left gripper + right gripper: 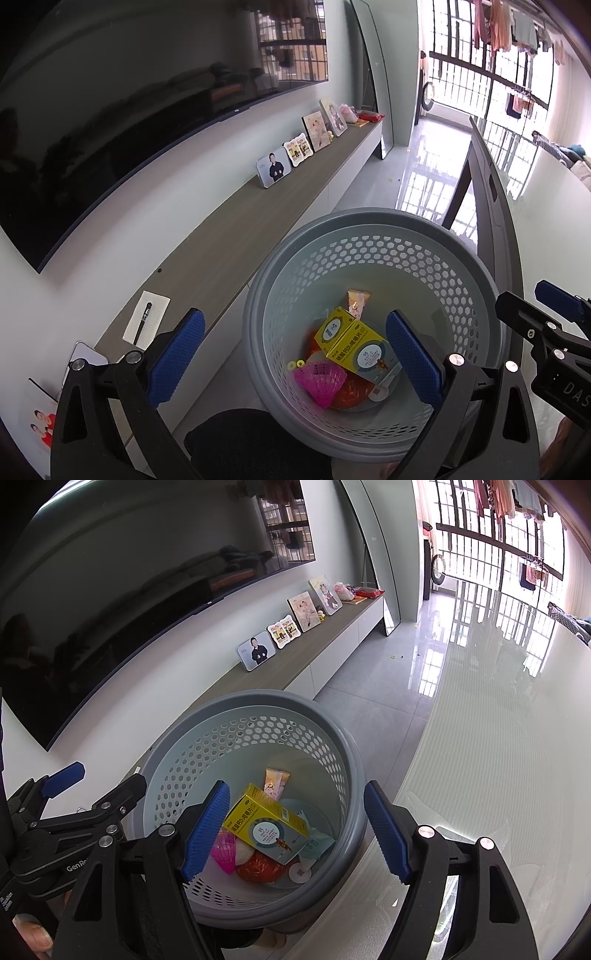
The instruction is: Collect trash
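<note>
While both tongs hover above it, the scene reads:
Bin: grey, perforated, standing on the floor beside the white desk.
Yellow box: lying in the bin on top of a pink shuttlecock, an orange wrapper and a snack packet.
Left tongs: spread wide, empty.
Right tongs: spread wide, empty.

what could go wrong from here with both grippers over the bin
Both grippers, left and right, hang open and empty above the grey basket, close together, so they might knock each other. The basket sits beside the glass table's edge; a low swing could tip it. The yellow box lies tilted on the other trash and could slide if the basket is bumped.
</note>
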